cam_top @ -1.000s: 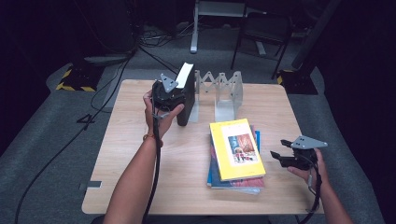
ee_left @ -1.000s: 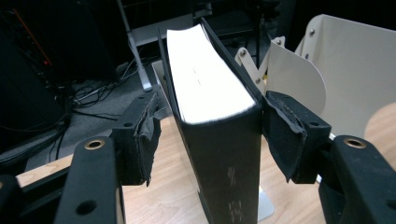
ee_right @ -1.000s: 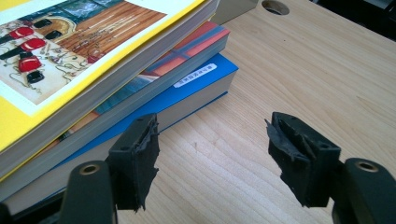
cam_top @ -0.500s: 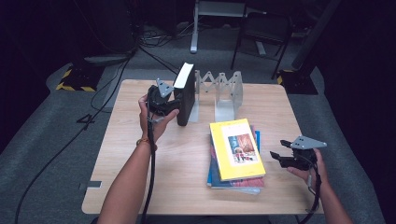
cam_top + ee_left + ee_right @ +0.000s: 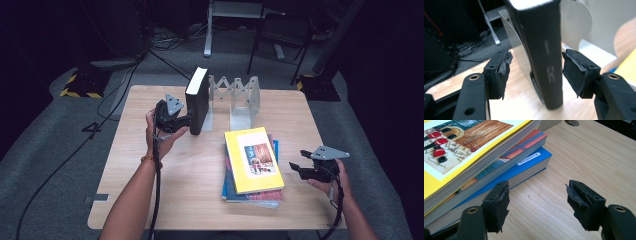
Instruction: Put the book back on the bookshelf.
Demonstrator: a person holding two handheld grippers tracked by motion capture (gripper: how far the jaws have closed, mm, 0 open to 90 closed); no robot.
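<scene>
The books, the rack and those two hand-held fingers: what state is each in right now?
Black book: upright on the table, beside the metal rack's end plate.
Metal rack: stretched out, its slots unfilled.
Stack of books: lying flat, yellow book on top.
Left gripper: fingers open around the black book's spine, gap on one side.
Right gripper: fingers open, holding nothing, near the stack.

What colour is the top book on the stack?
Yellow, with a picture panel on its cover; clearest in the high view.

Right gripper (image 5: pixel 537 203) has its jaws spread with nothing but bare wooden table (image 5: pixel 584 157) between them. Just left sits a stack: yellow book (image 5: pixel 461 147) on top, blue book (image 5: pixel 524 167) at the bottom.
</scene>
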